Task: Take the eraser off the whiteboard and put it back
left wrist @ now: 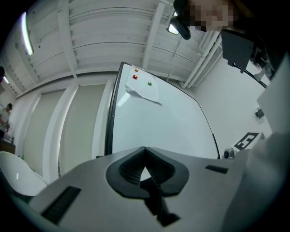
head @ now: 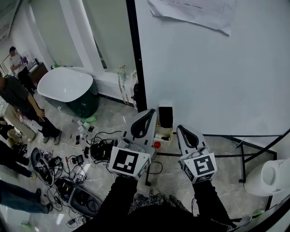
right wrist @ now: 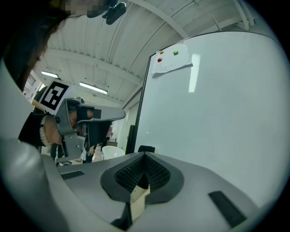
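Note:
The black eraser (head: 165, 116) sticks to the whiteboard (head: 213, 72) near its lower left corner, next to the black frame. My left gripper (head: 153, 112) is just left of it and my right gripper (head: 179, 127) just right of it and slightly lower. Neither touches it. In the left gripper view the left gripper (left wrist: 144, 148) has its tips together with nothing between them, pointing at the whiteboard (left wrist: 158, 122). The right gripper (right wrist: 145, 154) is likewise shut and empty. A dark block, probably the eraser (right wrist: 146, 148), shows just beyond its tips.
A small cream tray (head: 163, 134) with a red knob (head: 157, 145) hangs under the eraser. A paper sheet (head: 195, 11) is pinned high on the board. Black stand legs (head: 242, 154) run along the floor. Cables and devices (head: 77, 158), a white tub (head: 68, 86) and people stand at left.

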`<state>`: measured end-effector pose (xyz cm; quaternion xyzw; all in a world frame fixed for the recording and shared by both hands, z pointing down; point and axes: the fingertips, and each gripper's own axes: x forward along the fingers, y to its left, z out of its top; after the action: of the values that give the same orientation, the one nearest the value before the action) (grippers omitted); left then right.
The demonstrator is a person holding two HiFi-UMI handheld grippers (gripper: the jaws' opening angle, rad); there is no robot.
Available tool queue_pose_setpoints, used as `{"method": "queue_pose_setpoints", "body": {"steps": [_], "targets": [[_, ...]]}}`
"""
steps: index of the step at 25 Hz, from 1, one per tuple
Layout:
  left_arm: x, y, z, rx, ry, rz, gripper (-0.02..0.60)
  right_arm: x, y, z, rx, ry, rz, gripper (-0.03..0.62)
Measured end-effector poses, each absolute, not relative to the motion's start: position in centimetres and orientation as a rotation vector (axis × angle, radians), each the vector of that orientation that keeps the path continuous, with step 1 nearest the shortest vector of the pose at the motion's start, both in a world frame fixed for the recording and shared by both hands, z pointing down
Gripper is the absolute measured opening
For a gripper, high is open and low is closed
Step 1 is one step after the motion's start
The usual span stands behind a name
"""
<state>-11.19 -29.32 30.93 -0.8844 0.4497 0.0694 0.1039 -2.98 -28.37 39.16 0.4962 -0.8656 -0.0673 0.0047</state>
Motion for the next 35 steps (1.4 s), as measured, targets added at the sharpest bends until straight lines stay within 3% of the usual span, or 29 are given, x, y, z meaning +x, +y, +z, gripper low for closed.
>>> {"method": "queue_pose_setpoints", "body": {"steps": [10, 35], "targets": [[-9.2, -24.2, 31.9, -2.557, 1.463, 0.185, 0.006, -0.4, -24.7, 34.8, 1.531, -2.775, -0.27, 0.009], [-6.9, -15.0, 31.5, -2.468, 1.549, 0.181, 0.006, 1.7, -15.7, 34.5, 1.426, -2.807, -0.324, 0.008]]}}
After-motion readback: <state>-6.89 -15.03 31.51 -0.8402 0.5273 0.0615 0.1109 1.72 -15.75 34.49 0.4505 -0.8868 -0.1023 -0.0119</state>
